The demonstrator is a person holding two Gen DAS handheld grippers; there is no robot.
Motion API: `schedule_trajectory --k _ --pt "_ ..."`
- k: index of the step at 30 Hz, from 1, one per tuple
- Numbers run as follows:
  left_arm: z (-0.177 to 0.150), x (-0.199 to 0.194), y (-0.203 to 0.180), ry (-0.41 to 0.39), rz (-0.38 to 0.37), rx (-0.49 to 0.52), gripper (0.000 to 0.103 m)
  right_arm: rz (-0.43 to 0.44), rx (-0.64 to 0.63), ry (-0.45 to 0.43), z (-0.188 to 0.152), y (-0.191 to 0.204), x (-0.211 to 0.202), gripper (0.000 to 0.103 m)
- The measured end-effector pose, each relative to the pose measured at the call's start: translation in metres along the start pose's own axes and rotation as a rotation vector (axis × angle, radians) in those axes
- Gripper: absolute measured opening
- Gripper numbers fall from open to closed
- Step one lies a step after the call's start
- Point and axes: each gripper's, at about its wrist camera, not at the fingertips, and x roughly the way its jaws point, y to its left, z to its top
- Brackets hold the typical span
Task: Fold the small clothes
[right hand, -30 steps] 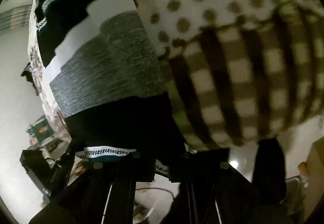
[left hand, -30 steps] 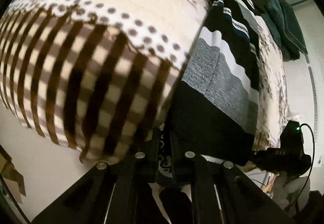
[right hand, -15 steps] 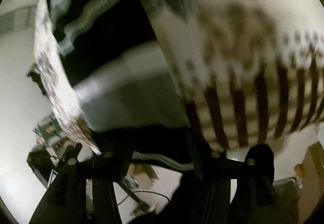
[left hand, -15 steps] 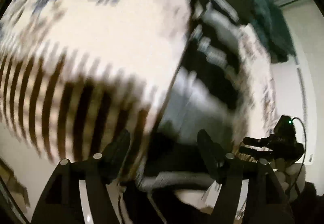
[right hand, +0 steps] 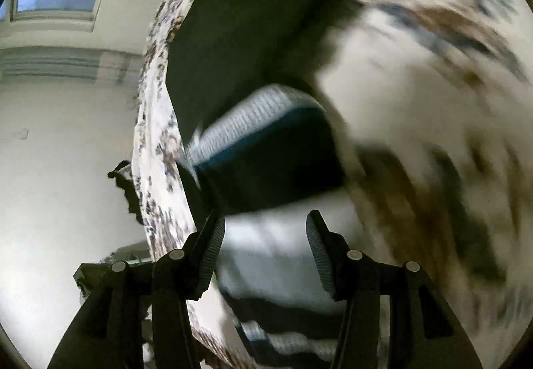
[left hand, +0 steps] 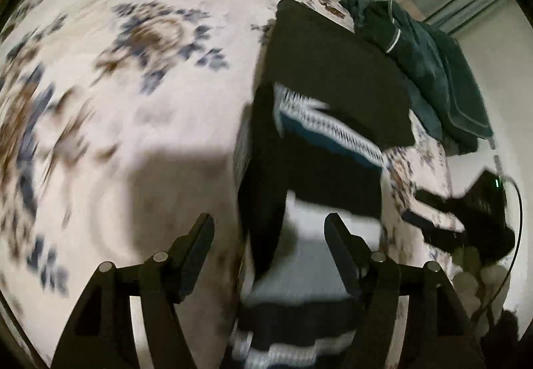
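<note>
Black striped garment lengthwise away along bedspread; both tongs released.

**Cloth on cloth, matt black plastic**

The bedspread was soft, matt printed cloth. The striped garment looked knitted, with a ribbed band. The left gripper was matt black plastic; the right gripper's fingers carried ridged pads.

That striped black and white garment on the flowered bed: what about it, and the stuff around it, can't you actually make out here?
- Striped garment: blurred in both wrist views; its near end is cut off behind the left gripper and right gripper, both open.
- Dark green clothes: bunched, so type and number are unclear.
- Bedspread: pattern smeared by motion.
- Black device, left view: partly cut off, unidentifiable.
</note>
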Motion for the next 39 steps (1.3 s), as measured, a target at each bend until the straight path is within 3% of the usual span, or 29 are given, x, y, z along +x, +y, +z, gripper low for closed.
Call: schedule_trajectory --k 3,5,6,7,11,14,19,22,25,28,29,30,31,33,35,36,37,39 --pt "0.027 0.032 -0.015 0.006 0.011 0.03 0.066 -0.01 -0.054 0.01 0.05 0.006 0.051 0.053" --pt "0.045 0.053 -0.02 -0.002 0.019 0.051 0.067 -0.172 -0.107 -0.06 0.07 0.0 0.076 0.053" --pt "0.054 0.064 -0.022 -0.007 0.039 0.06 0.067 -0.279 -0.145 -0.041 0.077 -0.004 0.092 0.053" --pt "0.062 0.074 -0.021 -0.007 0.049 0.058 0.067 -0.313 -0.162 -0.008 0.081 -0.007 0.104 0.053" --pt "0.085 0.109 -0.006 0.03 0.076 0.025 0.066 -0.266 -0.125 0.006 0.084 -0.005 0.09 0.052" --pt "0.092 0.138 0.017 0.14 0.12 0.012 0.068 -0.195 -0.033 -0.023 0.082 -0.007 0.061 0.054" --pt "0.095 0.129 0.028 0.157 0.034 0.016 0.068 -0.152 0.008 -0.064 0.07 0.0 0.035 0.057" --pt "0.091 0.108 0.029 0.11 -0.03 0.008 0.066 -0.143 -0.039 -0.033 0.064 0.008 0.053 0.057" --pt "0.083 0.091 0.023 0.093 -0.072 0.023 0.066 -0.178 -0.107 0.007 0.055 0.027 0.067 0.057" --pt "0.072 0.094 0.024 0.134 -0.092 0.023 0.066 -0.319 -0.139 0.021 0.037 0.029 0.068 0.057" --pt "0.067 0.103 0.025 0.16 -0.092 0.028 0.064 -0.35 -0.119 0.002 0.032 0.024 0.065 0.057" --pt "0.071 0.111 0.026 0.17 -0.091 0.035 0.039 -0.374 -0.086 -0.016 0.03 0.016 0.061 0.057" --pt "0.07 0.116 0.026 0.178 -0.103 0.04 0.023 -0.406 -0.038 -0.025 0.03 0.004 0.055 0.057" --pt "0.068 0.117 0.023 0.169 -0.119 0.071 0.018 -0.398 0.076 -0.021 0.034 -0.019 0.05 0.057" --pt "0.068 0.112 0.018 0.145 -0.126 0.108 0.016 -0.32 0.165 -0.012 0.035 -0.039 0.05 0.057" --pt "0.07 0.111 0.018 0.14 -0.139 0.112 0.016 -0.293 0.17 0.004 0.035 -0.042 0.054 0.043" --pt "0.071 0.111 0.018 0.136 -0.143 0.113 0.016 -0.257 0.166 0.001 0.035 -0.043 0.058 0.02" --pt "0.077 0.115 0.02 0.134 -0.147 0.112 0.015 -0.312 0.133 -0.02 0.037 -0.034 0.06 0.012"
